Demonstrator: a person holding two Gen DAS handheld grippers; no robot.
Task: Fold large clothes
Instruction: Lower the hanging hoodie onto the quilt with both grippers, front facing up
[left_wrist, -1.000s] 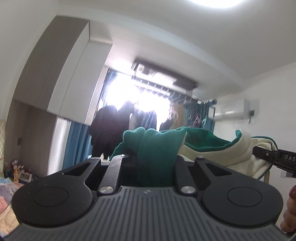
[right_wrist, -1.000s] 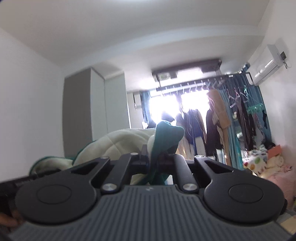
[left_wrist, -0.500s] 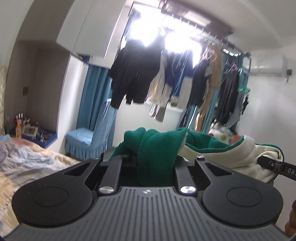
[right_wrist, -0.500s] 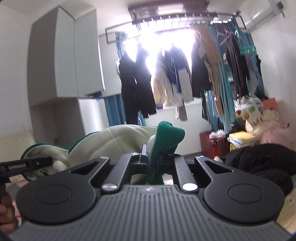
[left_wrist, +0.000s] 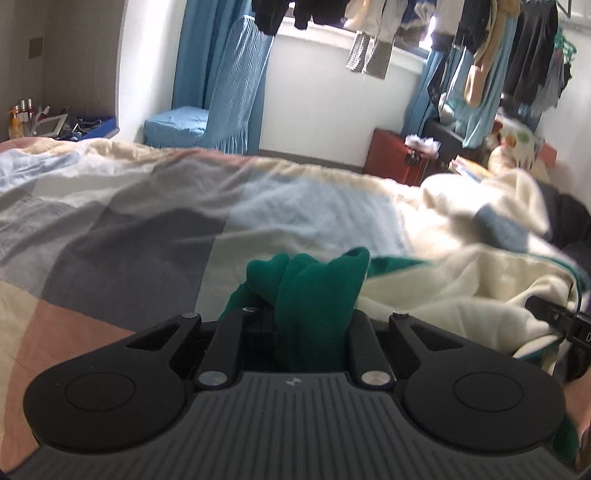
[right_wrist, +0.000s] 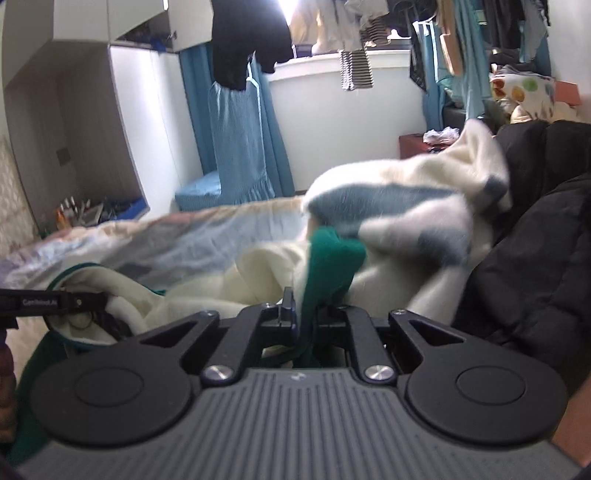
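A green garment (left_wrist: 317, 291) with a cream fleece lining (left_wrist: 461, 291) is stretched between both grippers, low over the bed (left_wrist: 129, 221). My left gripper (left_wrist: 308, 317) is shut on a bunched green edge, which hides its fingertips. In the right wrist view my right gripper (right_wrist: 306, 314) is shut on another green edge (right_wrist: 334, 262), with the cream lining (right_wrist: 258, 273) sagging leftwards to the left gripper (right_wrist: 55, 302). The right gripper (left_wrist: 554, 317) shows at the right edge of the left wrist view.
The bed has a patchwork cover in grey, blue, cream and pink. A white and blue knit (right_wrist: 406, 192) and a black jacket (right_wrist: 535, 240) lie on its right side. Beyond stand a blue covered chair (left_wrist: 221, 110), a red box (left_wrist: 391, 155) and hanging clothes (right_wrist: 243, 44).
Both grippers have swung down from facing the ceiling to facing the bed, bringing the green garment down with them. Both stay shut on it.
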